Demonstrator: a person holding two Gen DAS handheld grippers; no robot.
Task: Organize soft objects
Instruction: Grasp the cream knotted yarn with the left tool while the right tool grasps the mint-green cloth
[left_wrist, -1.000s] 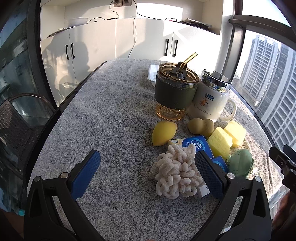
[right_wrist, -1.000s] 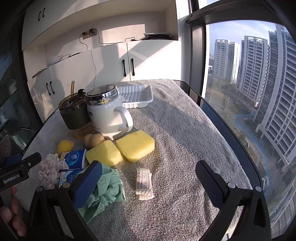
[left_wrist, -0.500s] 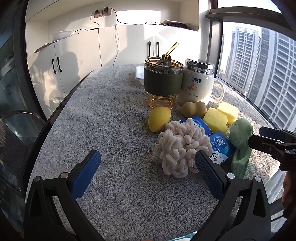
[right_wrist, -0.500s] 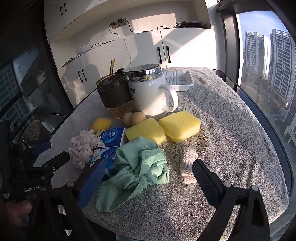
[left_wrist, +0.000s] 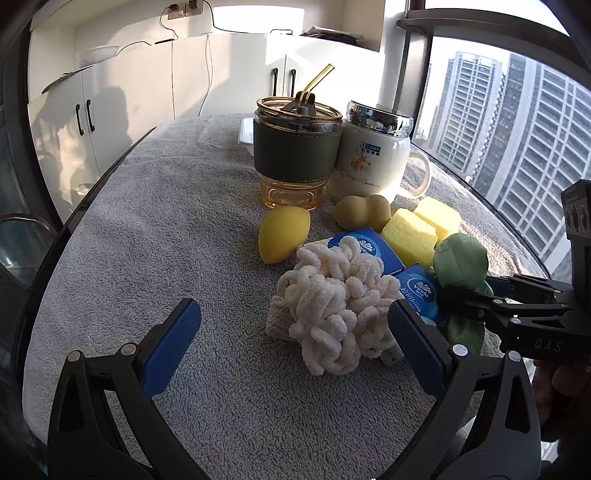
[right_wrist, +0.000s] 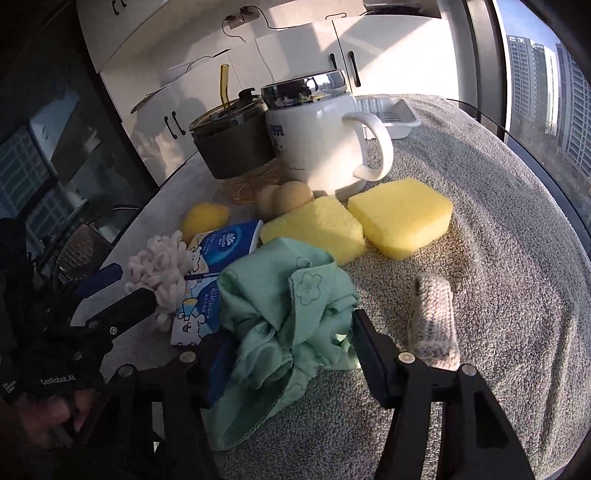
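Observation:
A crumpled green cloth (right_wrist: 291, 306) lies on the grey towel-covered table (right_wrist: 498, 236); it also shows in the left wrist view (left_wrist: 460, 262). My right gripper (right_wrist: 291, 347) has its jaws around the cloth, narrowed on it. A cream knotted yarn bundle (left_wrist: 332, 299) lies just ahead of my left gripper (left_wrist: 295, 332), which is open and empty. Two blue tissue packs (left_wrist: 369, 251), two yellow sponges (right_wrist: 400, 216), a yellow egg-shaped sponge (left_wrist: 282, 234) and a tan gourd-shaped sponge (left_wrist: 364, 210) lie around them. A small beige knitted piece (right_wrist: 434, 321) lies to the right of the cloth.
A green-sleeved glass cup with a straw (left_wrist: 295, 155) and a white lidded mug (left_wrist: 373, 158) stand behind the soft items. A white tray (right_wrist: 384, 116) sits at the far end. White cabinets stand behind, and windows on the right.
My right gripper moved forward onto the green cloth and its jaws narrowed around it. My left gripper moved closer to the yarn bundle.

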